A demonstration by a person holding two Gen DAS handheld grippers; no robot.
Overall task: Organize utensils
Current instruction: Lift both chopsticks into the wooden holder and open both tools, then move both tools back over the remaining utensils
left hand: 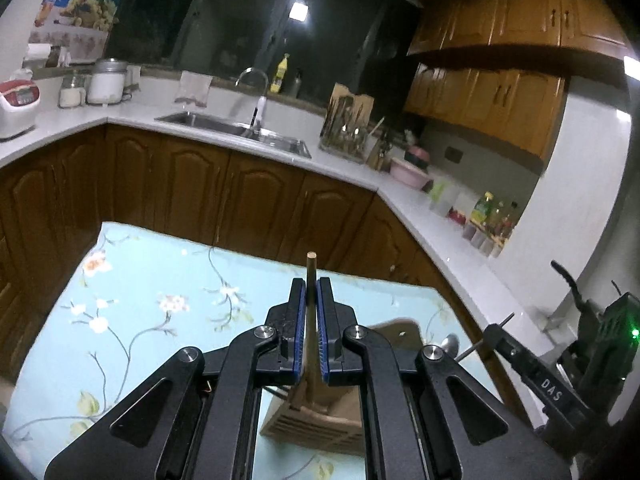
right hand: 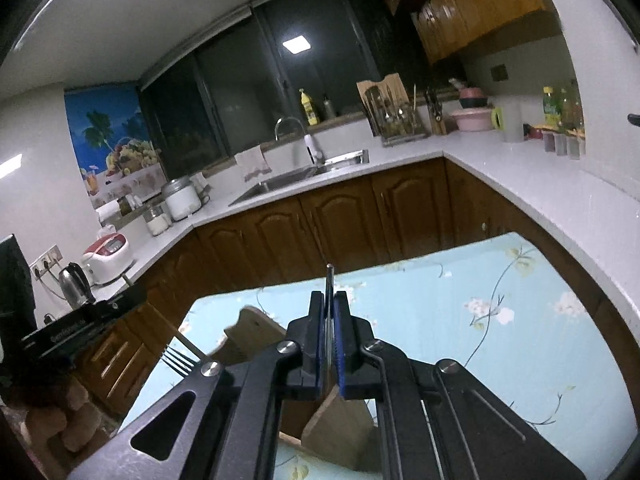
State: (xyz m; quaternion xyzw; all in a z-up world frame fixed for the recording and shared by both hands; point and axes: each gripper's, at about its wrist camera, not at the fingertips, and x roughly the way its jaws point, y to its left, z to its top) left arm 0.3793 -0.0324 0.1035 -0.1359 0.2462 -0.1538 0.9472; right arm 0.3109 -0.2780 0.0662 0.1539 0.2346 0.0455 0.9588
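My left gripper (left hand: pixel 311 286) is shut on a wooden chopstick (left hand: pixel 311 272) that stands upright between its blue pads, its lower end over a wooden utensil holder (left hand: pixel 320 420) on the floral tablecloth (left hand: pixel 140 300). My right gripper (right hand: pixel 329 300) is shut on a thin metal utensil handle (right hand: pixel 329 280), also upright above the wooden holder (right hand: pixel 340 420). A metal fork (right hand: pixel 178 360) points out at the left of the right wrist view. The right gripper also shows at the right edge of the left wrist view (left hand: pixel 560 380), with a spoon bowl (left hand: pixel 451 342) beside it.
The table stands in an L-shaped kitchen with brown cabinets (left hand: pixel 260 192). A sink (left hand: pixel 236 132), a cutlery rack (left hand: pixel 346 132), a pink bowl (left hand: pixel 410 172), bottles (left hand: pixel 490 216), a rice cooker (left hand: pixel 16 104) and a kettle (right hand: pixel 74 284) stand on the white counter (left hand: pixel 460 248).
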